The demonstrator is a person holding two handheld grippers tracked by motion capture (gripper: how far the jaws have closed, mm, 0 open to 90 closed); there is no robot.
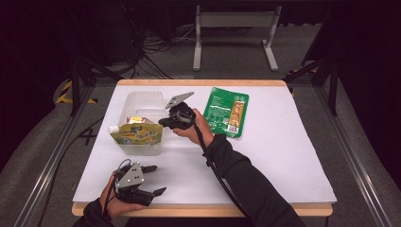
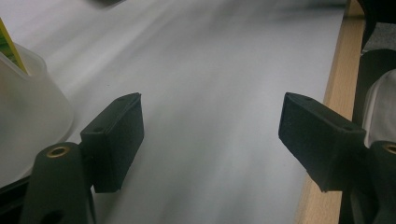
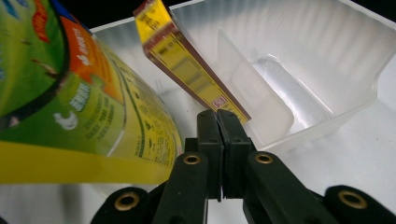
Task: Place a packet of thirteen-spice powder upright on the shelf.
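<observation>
A: High view, item one: translucent plastic bin with an inner divider (image 1: 142, 101), standing on the white table top (image 1: 265, 156), left of centre.

B: Contents?

A: Green and yellow spouted pouch (image 1: 135, 133), upright in the near compartment, white cap to the left. Behind it a small yellow and red carton (image 1: 136, 120), tilted.

B: Right gripper?

A: Right gripper (image 1: 166, 122), at the bin's right edge, jaws pointing left at the pouch. In the right gripper view the right gripper (image 3: 218, 116) has its jaws clenched pad to pad, nothing between them; their tips sit just under the low corner of the carton (image 3: 187, 63). Whether they touch it, I cannot tell. The pouch (image 3: 70, 93) leans at the left there.

B: Left gripper?

A: Left gripper (image 1: 153, 179), near the table's front edge, well apart from the bin. Jaws released, spread wide over bare table in the left gripper view (image 2: 210, 130).

B: Anything else?

A: Flat green snack packet (image 1: 227, 111), lying right of the bin.
</observation>
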